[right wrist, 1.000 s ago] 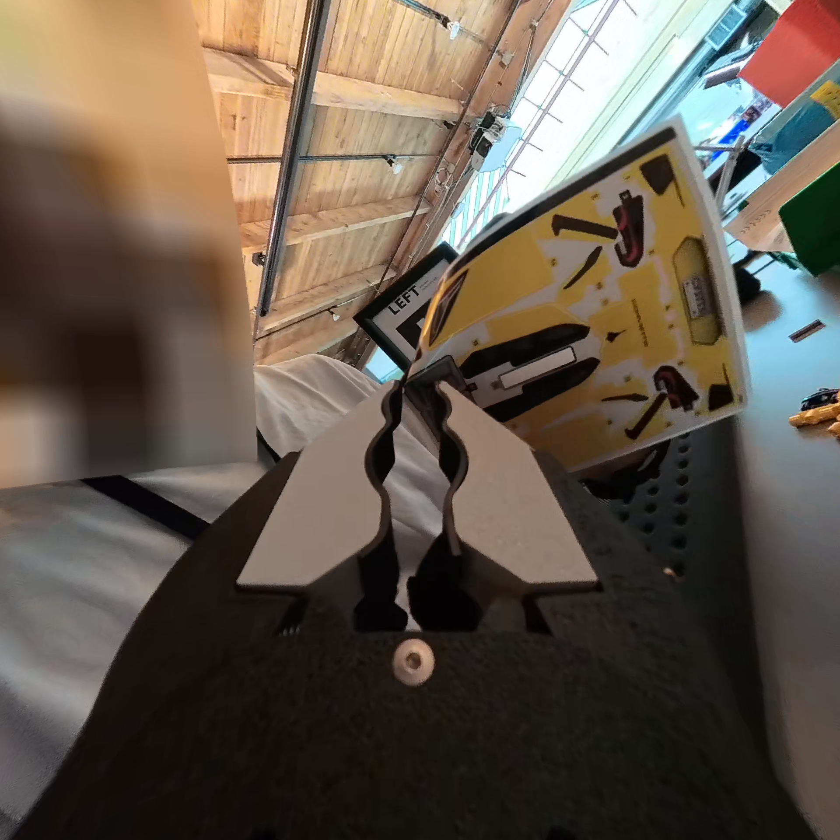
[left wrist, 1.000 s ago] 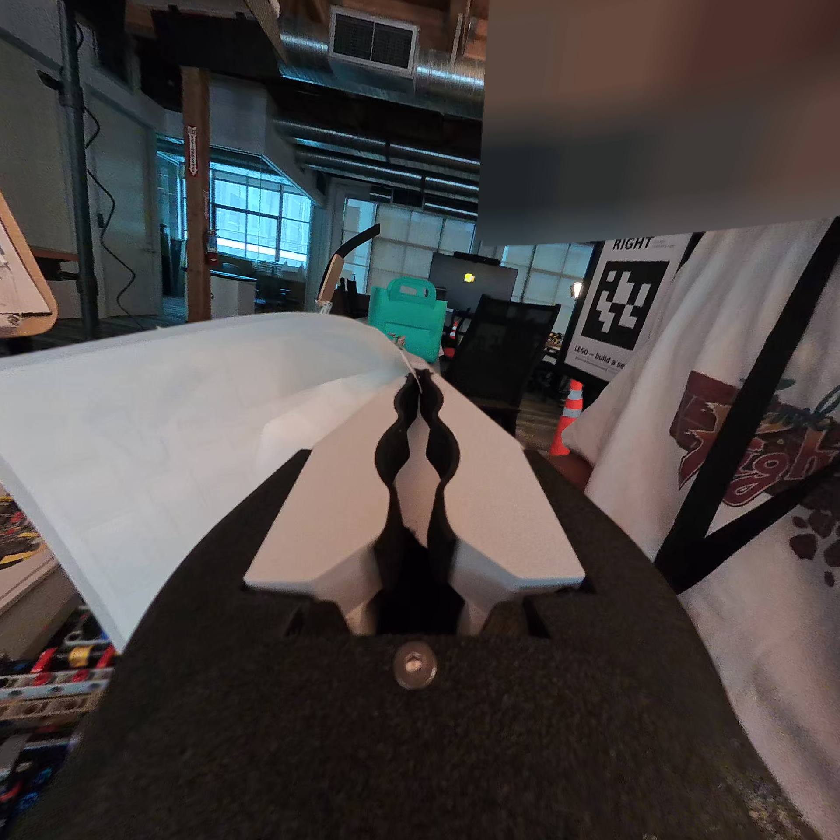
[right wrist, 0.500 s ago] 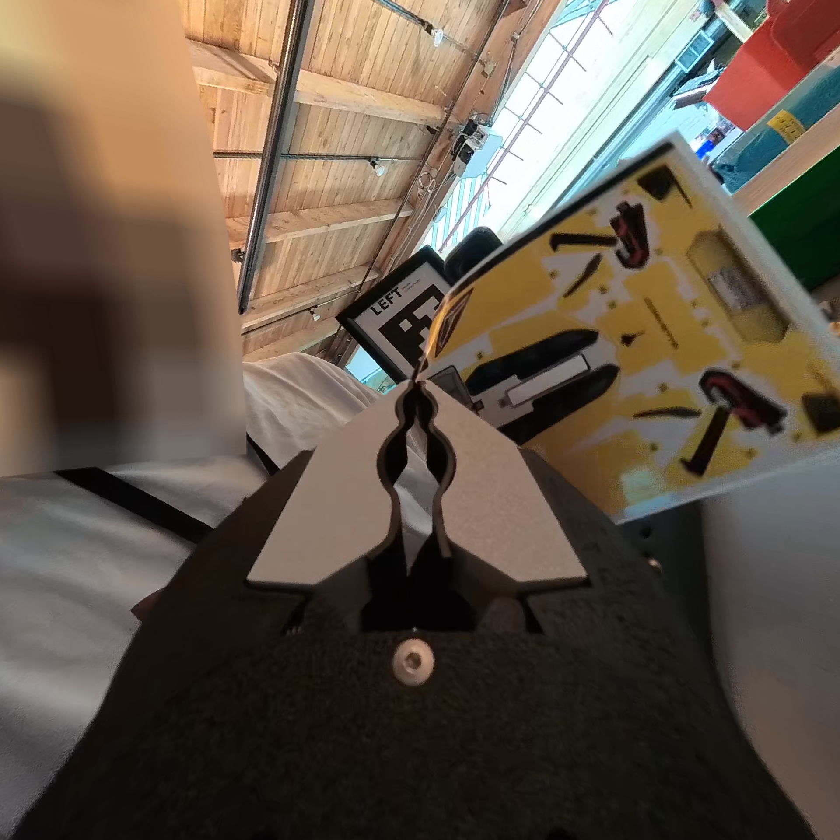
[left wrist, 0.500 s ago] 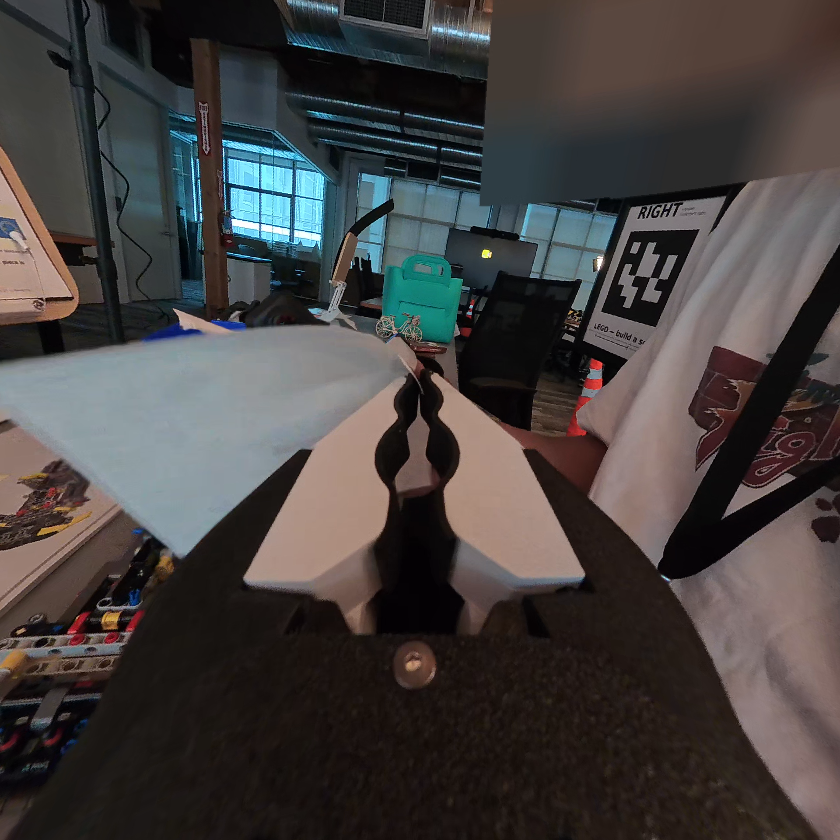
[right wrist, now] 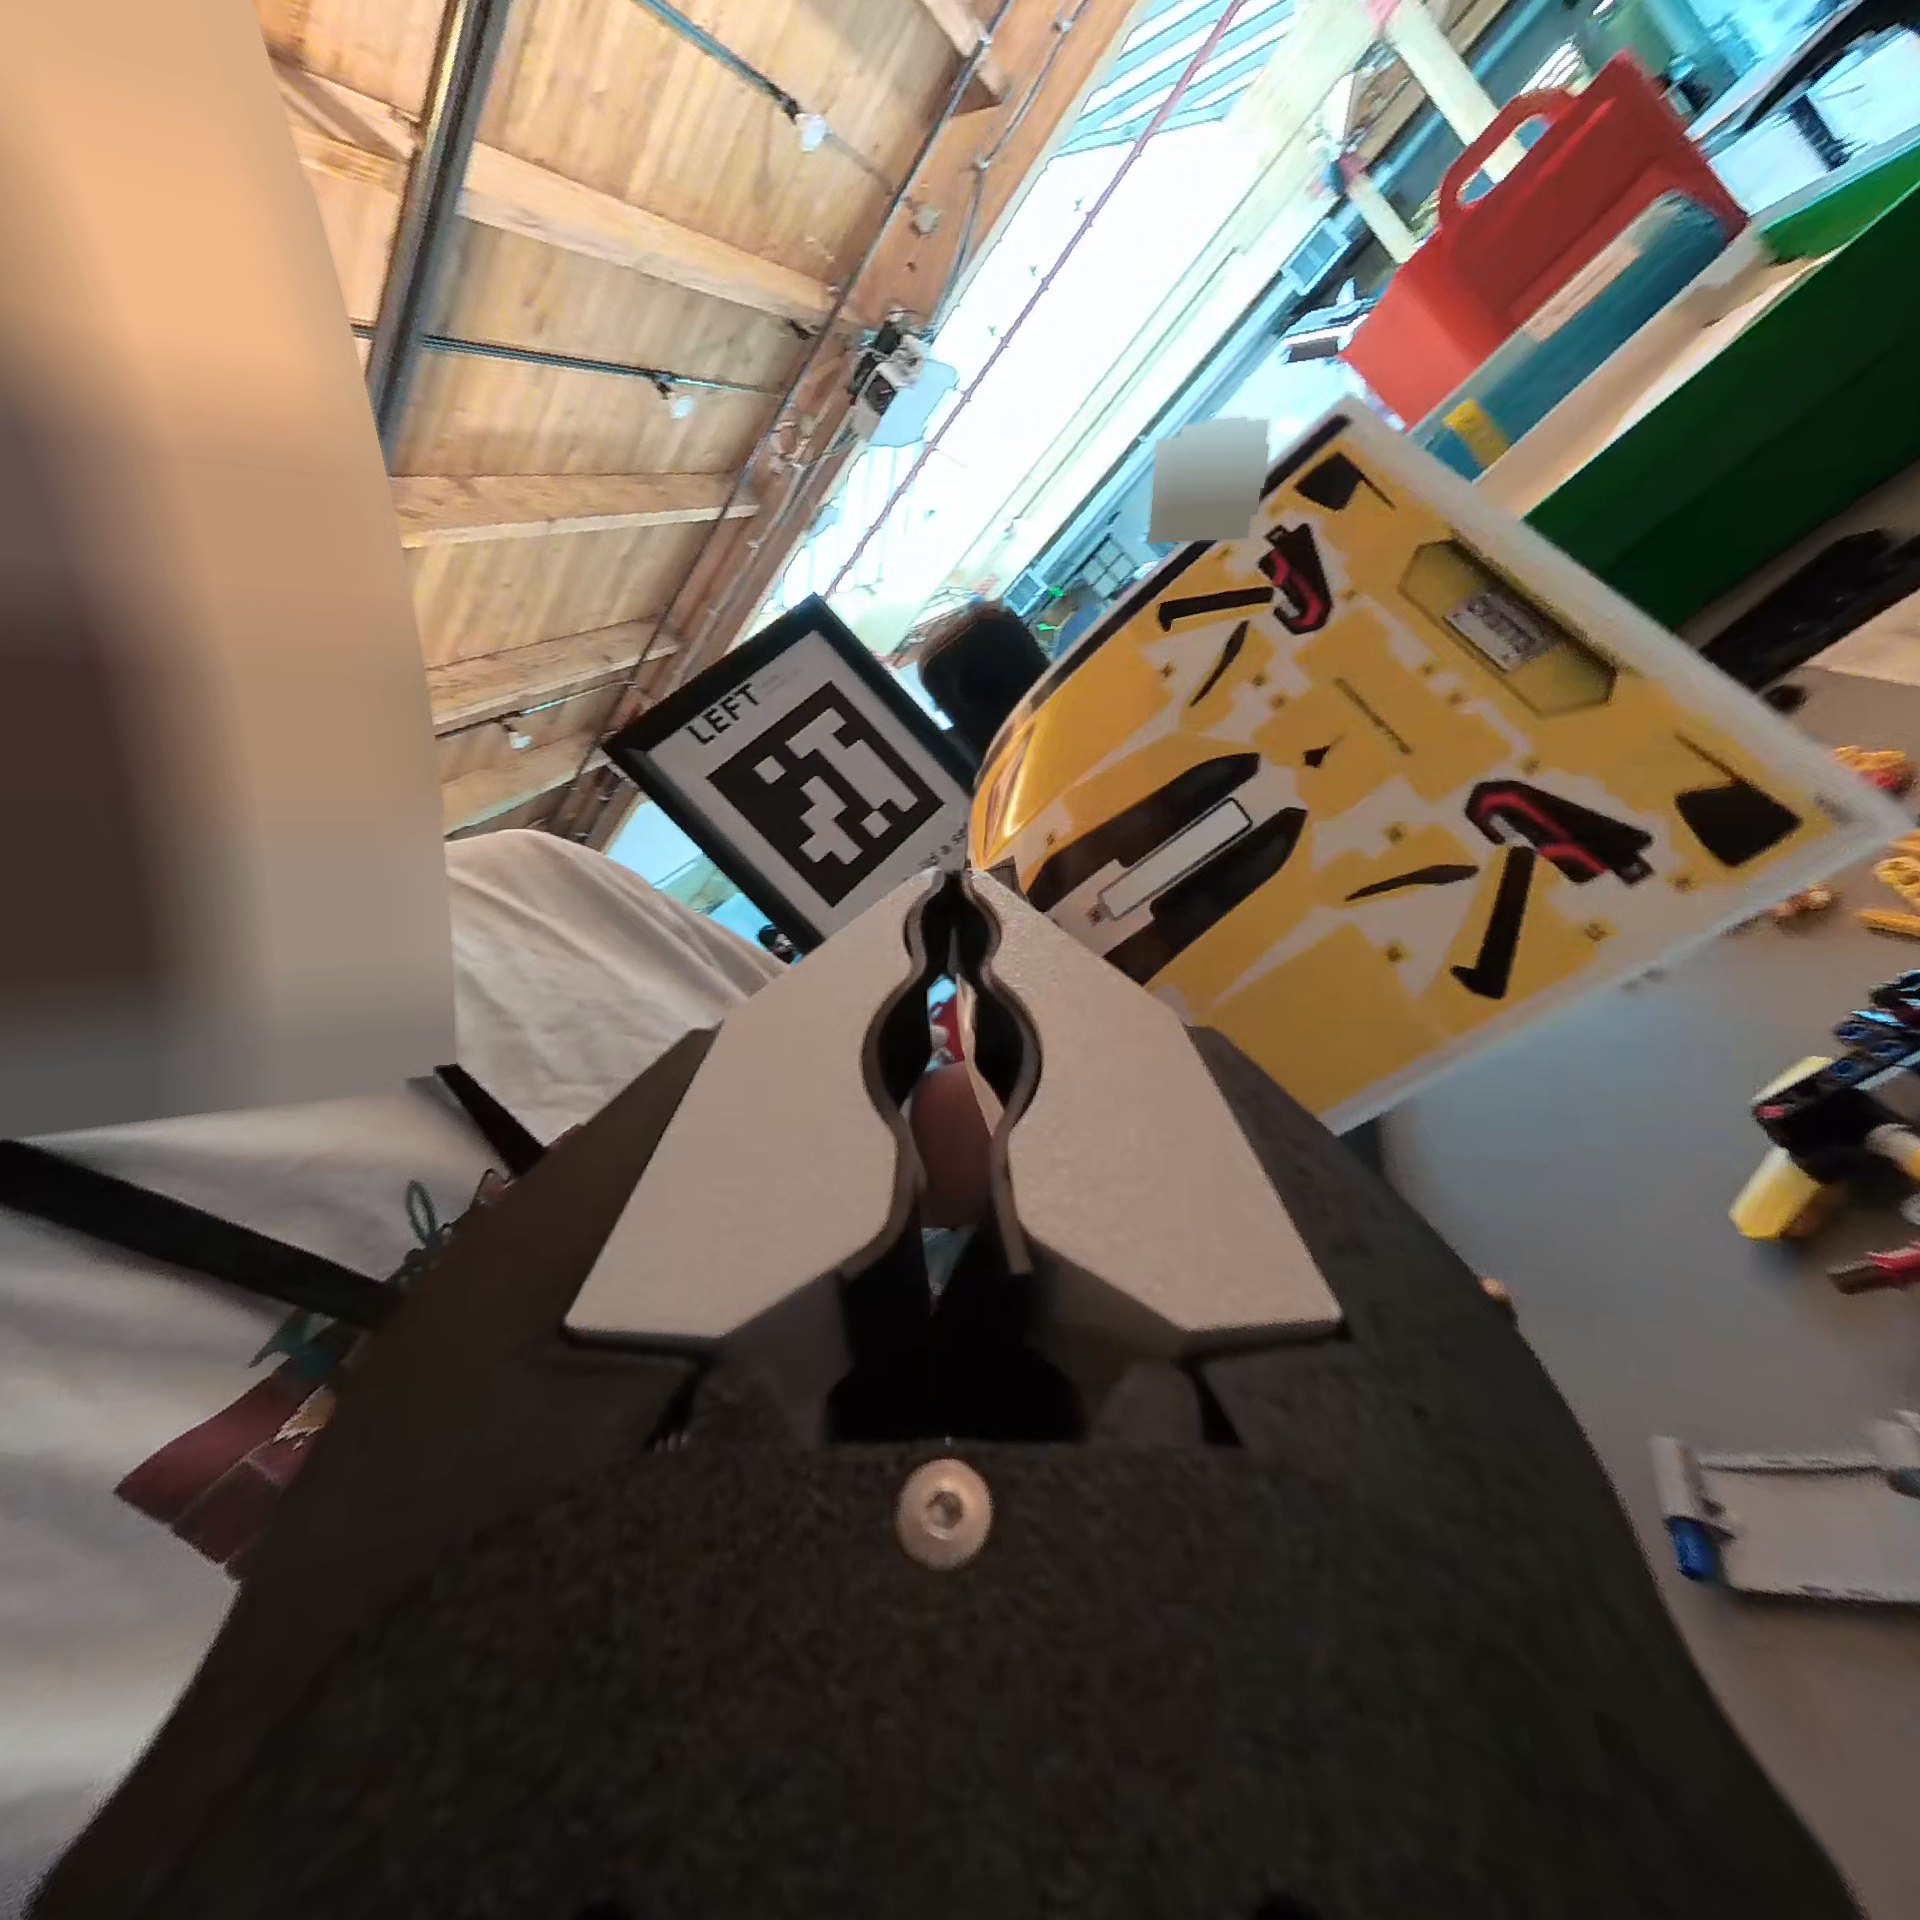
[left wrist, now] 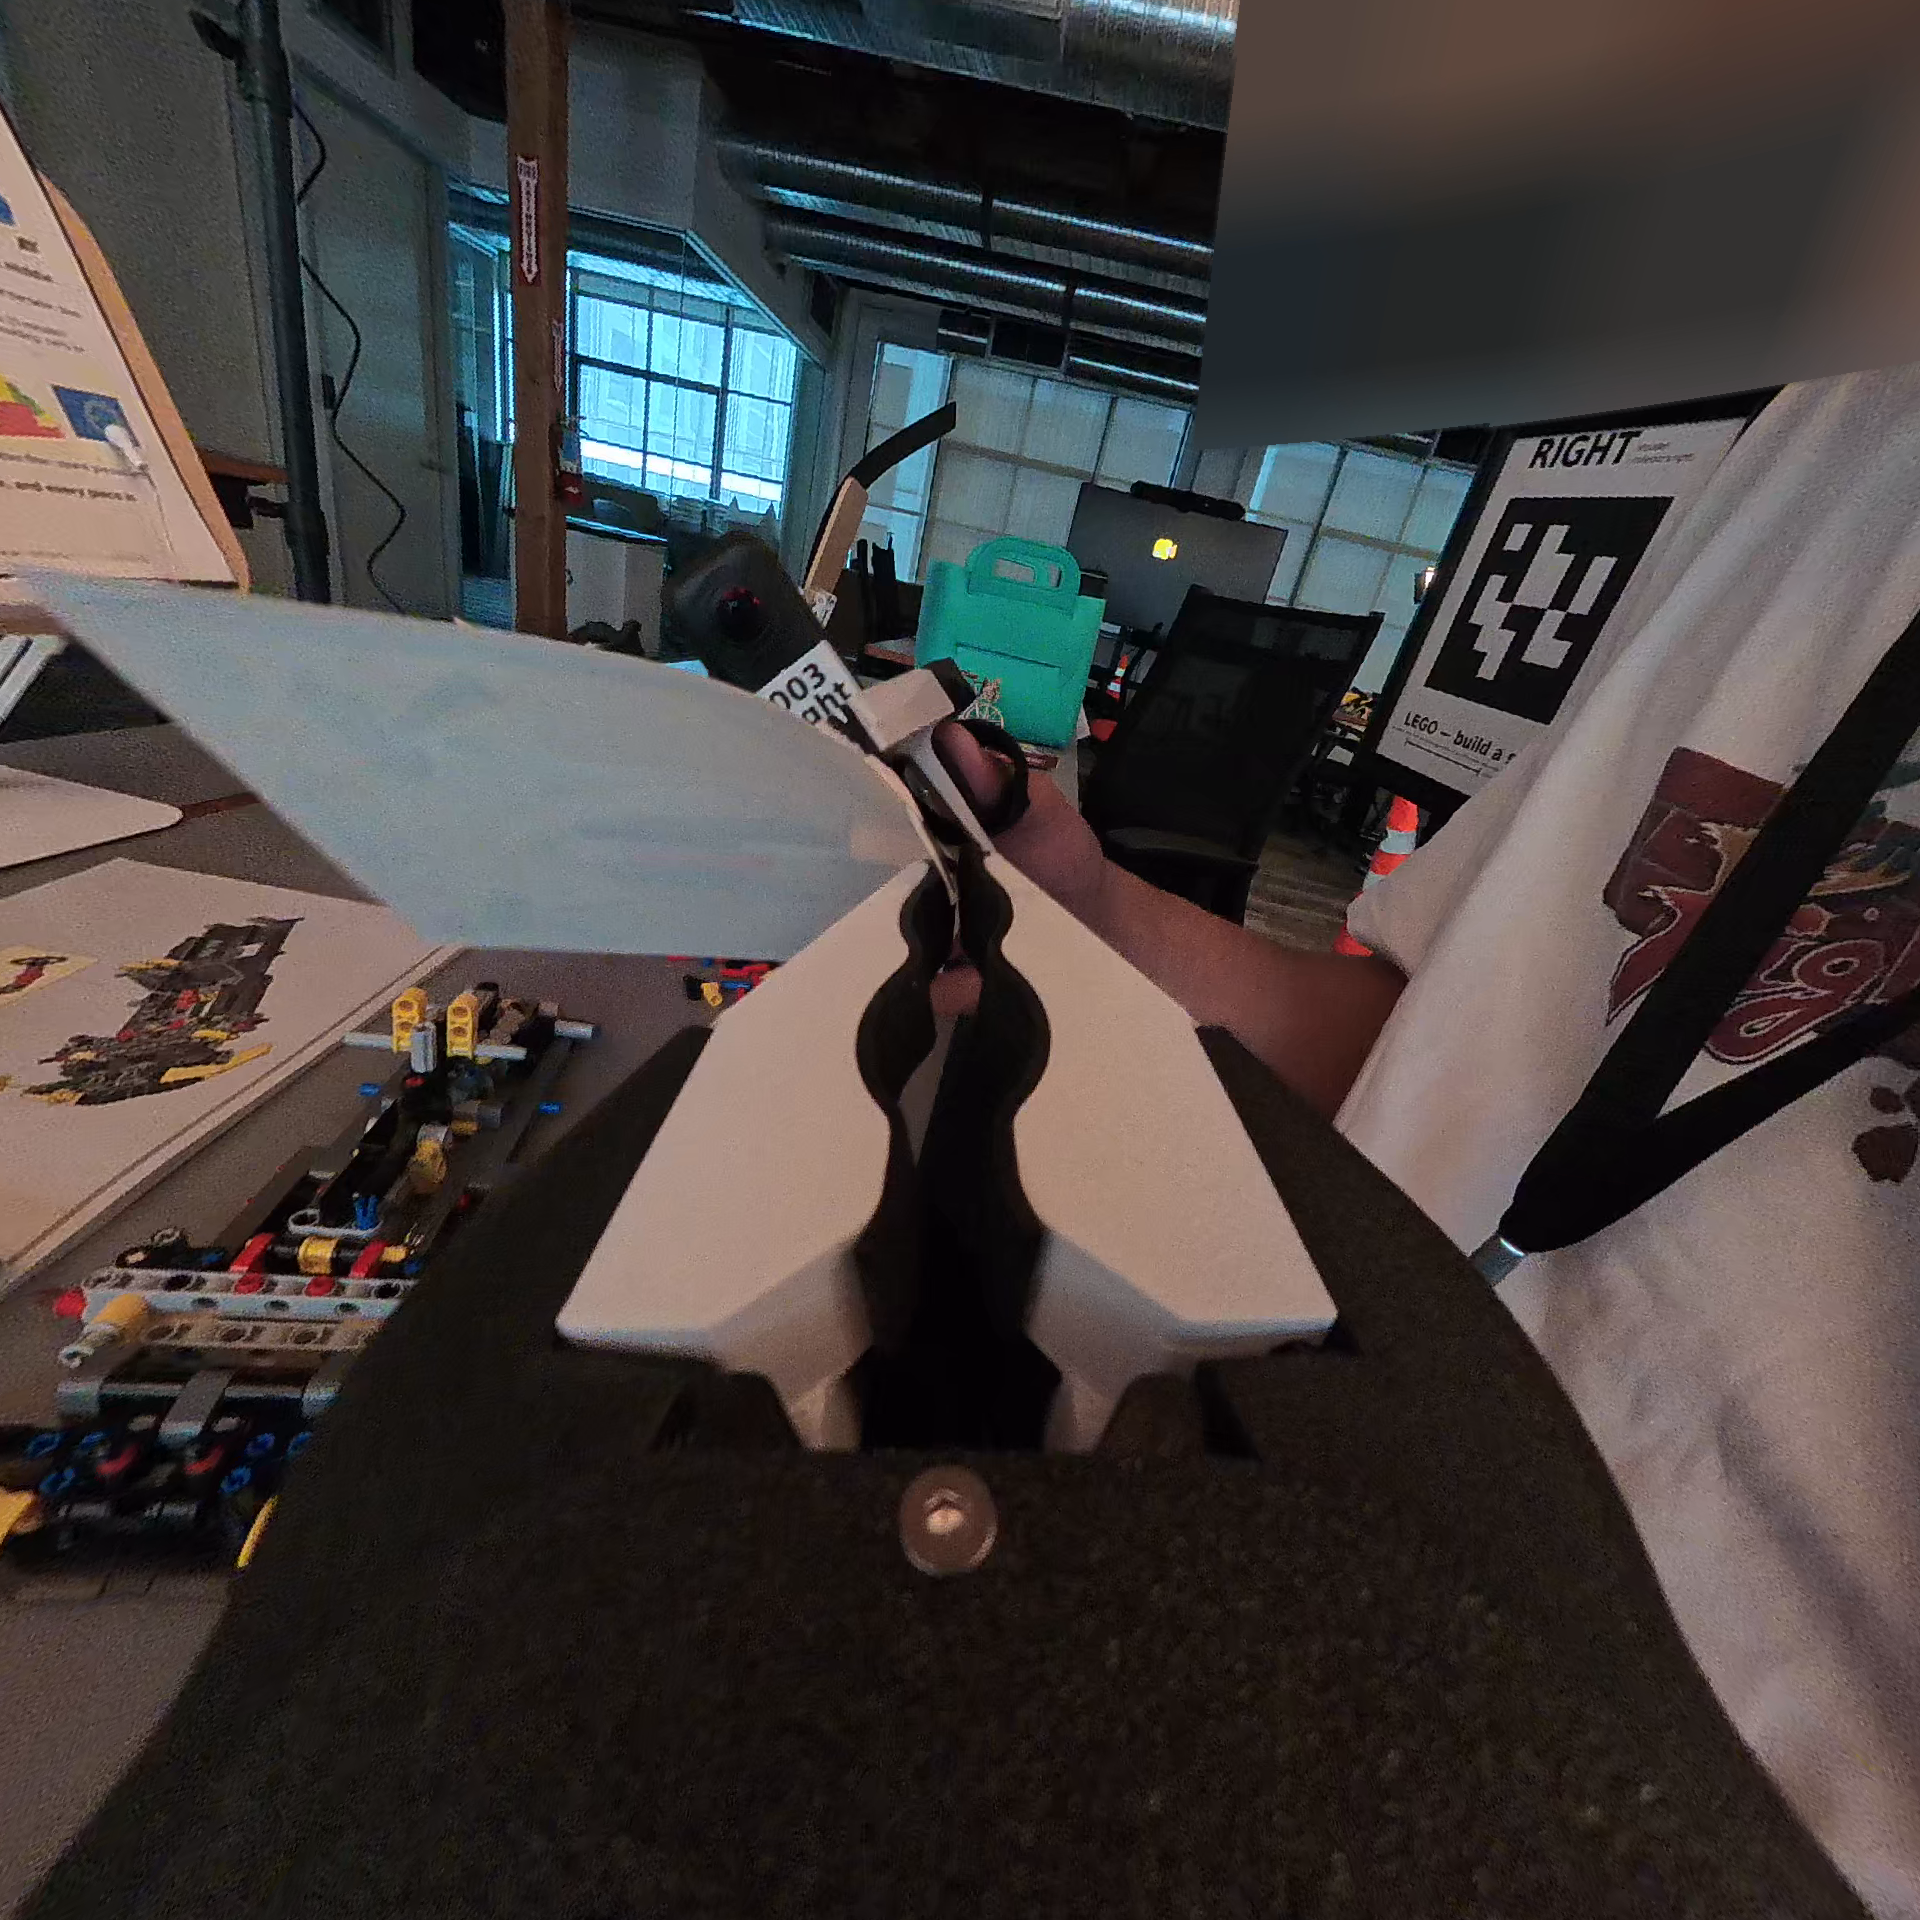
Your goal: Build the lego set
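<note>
**Sticker sheet pinched at one corner by both grippers; build partly done**

Left gripper [left wrist: 954,883]: jaws drawn narrow, tips clamped on a corner of the sticker sheet [left wrist: 499,769], blank pale backing fanning out left of the tips. Right gripper [right wrist: 956,883]: jaws likewise nearly together, tips nipping the same sheet [right wrist: 1403,790] at its corner, printed yellow-and-black face spreading right of the tips. Whether one nips only a sticker edge and the other the backing: cannot tell.

Progress, as a judgement: well begun, far from finished. Below and left of the left jaws, a long partly built chassis [left wrist: 312,1247] of black, grey, red and yellow pieces lying on the grey table [left wrist: 94,1714], beside an open instruction booklet [left wrist: 156,1039]. Stickers seemingly all on the sheet, none visibly applied. Loose parts waiting.

Left wrist view only: chassis, booklet, backing side, the right gripper's fingers just beyond the left tips, a teal bag [left wrist: 1008,644] far ahead.

Right wrist view only: printed sticker face, loose pieces [right wrist: 1829,1143] right of the jaws, a small packet [right wrist: 1808,1517] lower right, a red bag [right wrist: 1538,239] far above right.
</note>
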The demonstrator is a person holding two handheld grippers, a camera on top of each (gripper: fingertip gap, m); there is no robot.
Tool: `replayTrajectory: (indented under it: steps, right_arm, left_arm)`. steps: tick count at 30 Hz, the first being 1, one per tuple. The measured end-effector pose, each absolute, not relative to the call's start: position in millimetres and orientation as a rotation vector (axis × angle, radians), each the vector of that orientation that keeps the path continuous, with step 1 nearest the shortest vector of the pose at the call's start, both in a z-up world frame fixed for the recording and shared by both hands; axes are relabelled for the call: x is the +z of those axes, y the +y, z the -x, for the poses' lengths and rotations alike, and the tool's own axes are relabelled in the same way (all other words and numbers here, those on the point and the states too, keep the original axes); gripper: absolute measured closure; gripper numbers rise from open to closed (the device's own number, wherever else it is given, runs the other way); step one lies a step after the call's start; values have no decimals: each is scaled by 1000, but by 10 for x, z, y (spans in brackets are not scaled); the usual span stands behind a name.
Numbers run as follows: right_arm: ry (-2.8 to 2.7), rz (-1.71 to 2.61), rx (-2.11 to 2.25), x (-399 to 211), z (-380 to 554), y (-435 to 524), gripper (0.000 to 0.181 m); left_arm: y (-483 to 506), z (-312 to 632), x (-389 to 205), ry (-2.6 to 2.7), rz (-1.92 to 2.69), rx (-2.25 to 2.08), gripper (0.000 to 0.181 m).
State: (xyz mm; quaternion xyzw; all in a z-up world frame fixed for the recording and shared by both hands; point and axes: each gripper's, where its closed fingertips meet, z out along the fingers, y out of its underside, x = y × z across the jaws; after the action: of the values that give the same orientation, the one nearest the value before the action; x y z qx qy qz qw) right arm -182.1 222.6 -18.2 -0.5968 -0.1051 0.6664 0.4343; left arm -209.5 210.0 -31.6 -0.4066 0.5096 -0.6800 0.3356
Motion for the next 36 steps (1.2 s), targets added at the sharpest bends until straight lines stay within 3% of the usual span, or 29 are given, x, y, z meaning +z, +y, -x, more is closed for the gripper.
replayTrajectory:
  steps: [11,17,27,36]
  right_arm:
    - [-223,1578,1373,-315,1610,2375,181]
    - [-274,1589,1041,-580,1532,2560,181]
    - [-317,1573,1055,-778,1691,2598,181]
    - [-293,1575,1059,-798,1647,2618,181]
  left_arm:
    - [2416,2395,-616,1333,1287,-1598,181]
    - [2942,3358,-803,1020,1631,-1434,181]
    - [3648,5233,-1548,148,2055,-1527,181]
    - [3699,5729,-2098,212,2371,-1223,181]
